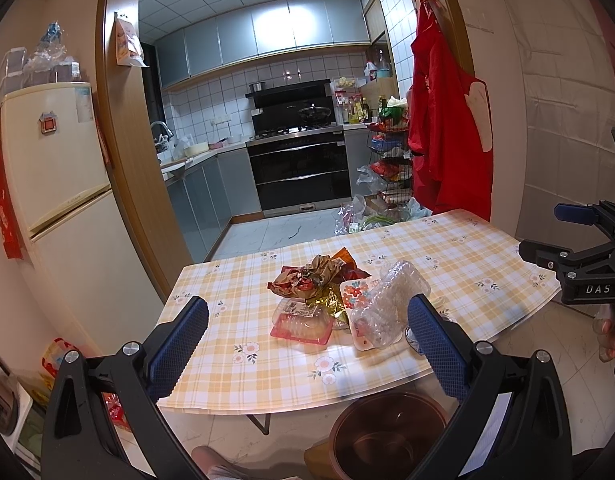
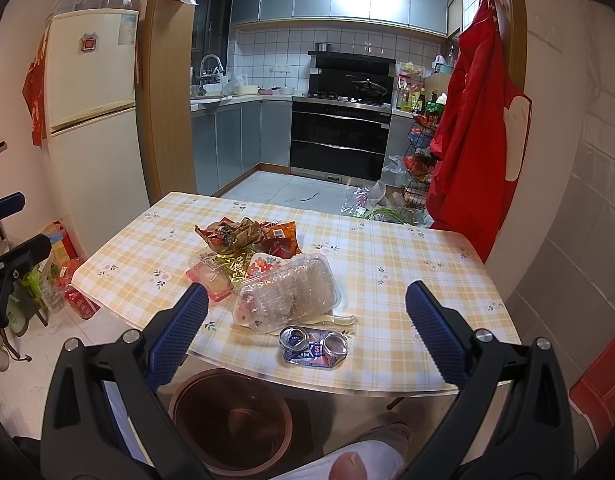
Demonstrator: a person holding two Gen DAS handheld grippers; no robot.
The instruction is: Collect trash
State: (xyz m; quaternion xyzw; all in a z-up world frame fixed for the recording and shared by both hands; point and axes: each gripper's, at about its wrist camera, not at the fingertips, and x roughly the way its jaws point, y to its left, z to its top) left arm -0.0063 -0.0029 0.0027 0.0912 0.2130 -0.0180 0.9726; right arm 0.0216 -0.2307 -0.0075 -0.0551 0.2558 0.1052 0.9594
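trash [image 2: 263, 264] is piled mid-table [image 2: 407, 248]; a crushed can [image 2: 313, 347] lies at the near edge above a brown bin [image 2: 231, 420]. both the left gripper [image 1: 307, 336] and right gripper [image 2: 307, 332] are held spread, empty.

Your left gripper [image 1: 307, 344] and right gripper [image 2: 307, 340] both hover level, side by side, jaws spread wide and holding nothing.
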